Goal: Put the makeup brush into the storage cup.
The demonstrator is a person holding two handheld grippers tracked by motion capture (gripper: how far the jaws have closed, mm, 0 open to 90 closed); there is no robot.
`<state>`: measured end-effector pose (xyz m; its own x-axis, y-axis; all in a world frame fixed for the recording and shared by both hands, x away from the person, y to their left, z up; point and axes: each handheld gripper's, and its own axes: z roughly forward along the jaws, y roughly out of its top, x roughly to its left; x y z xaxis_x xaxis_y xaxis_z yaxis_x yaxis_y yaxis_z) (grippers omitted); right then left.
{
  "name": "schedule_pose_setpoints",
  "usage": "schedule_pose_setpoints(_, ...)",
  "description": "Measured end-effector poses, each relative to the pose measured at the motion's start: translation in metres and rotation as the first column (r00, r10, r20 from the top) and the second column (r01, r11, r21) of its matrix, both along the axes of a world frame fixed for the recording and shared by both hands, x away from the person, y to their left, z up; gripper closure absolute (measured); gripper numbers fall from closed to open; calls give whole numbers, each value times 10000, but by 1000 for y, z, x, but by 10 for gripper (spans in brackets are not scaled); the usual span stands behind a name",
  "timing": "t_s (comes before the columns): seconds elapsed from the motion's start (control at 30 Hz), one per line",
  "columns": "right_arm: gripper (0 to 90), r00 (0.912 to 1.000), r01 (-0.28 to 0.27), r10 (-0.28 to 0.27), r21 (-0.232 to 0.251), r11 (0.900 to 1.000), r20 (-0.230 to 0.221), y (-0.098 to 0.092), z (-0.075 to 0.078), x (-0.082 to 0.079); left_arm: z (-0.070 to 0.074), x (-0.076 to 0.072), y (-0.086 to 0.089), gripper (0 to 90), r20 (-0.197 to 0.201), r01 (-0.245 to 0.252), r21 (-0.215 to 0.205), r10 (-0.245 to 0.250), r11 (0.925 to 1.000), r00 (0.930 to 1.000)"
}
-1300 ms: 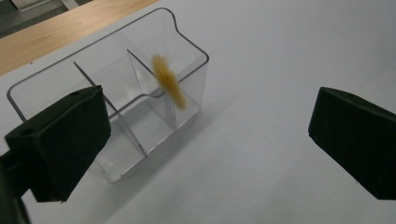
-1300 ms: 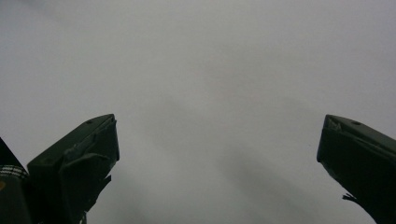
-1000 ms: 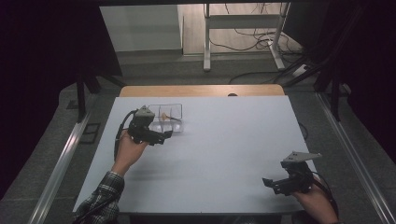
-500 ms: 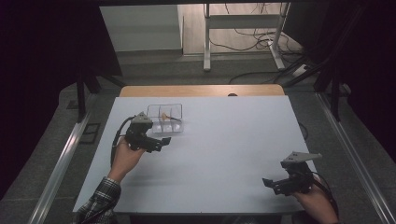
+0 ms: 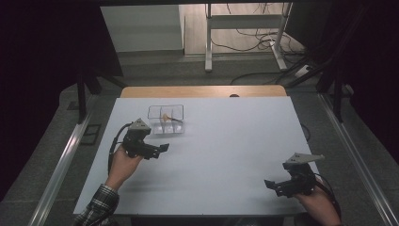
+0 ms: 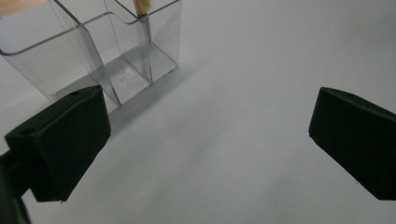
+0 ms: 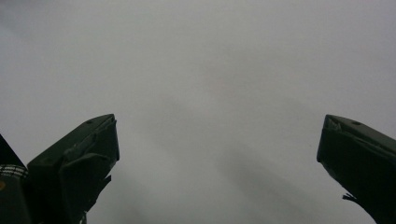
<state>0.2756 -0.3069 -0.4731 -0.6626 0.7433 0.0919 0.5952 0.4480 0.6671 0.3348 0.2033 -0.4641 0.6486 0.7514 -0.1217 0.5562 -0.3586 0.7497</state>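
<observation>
A clear plastic organizer [image 5: 165, 119] with compartments stands on the white table [image 5: 226, 141] at the back left. A small tan object [image 5: 165, 117] sits inside one compartment; its tip [image 6: 144, 4] pokes up at the top of the left gripper view. My left gripper [image 5: 162, 148] hovers just in front of the organizer [image 6: 107, 51], open and empty, the box standing beyond its left jaw. My right gripper [image 5: 273, 184] rests near the front right edge, open, with bare table between its jaws [image 7: 215, 154].
A wooden strip [image 5: 202, 91] runs along the table's far edge. Metal rails [image 5: 61, 160] flank the table on both sides. Beyond the table stand a desk frame [image 5: 244, 33] and floor cables.
My left gripper has drawn back from the organizer toward the front and slightly left. The right gripper has stayed where it was.
</observation>
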Motion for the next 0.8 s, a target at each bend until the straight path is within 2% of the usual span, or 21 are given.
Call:
schedule_pose_setpoints(0.17, 0, 10000, -16, 16, 27, 10000, -7, 0, 0, 0, -2, -5, 0, 0, -31, -18, -39, 18, 10000, 10000)
schedule_pose_setpoints(0.4, 0, 10000, -21, 21, 26, 10000, -11, 0, 0, 0, -5, -13, 1, 0, -74, 38, 162, -37, 9999, 10000)
schedule_pose_setpoints(0.8, 0, 10000, -27, 27, 19, 10000, -6, 0, 0, 0, -8, -29, 4, 0, -87, 22, 137, -21, 9999, 10000)
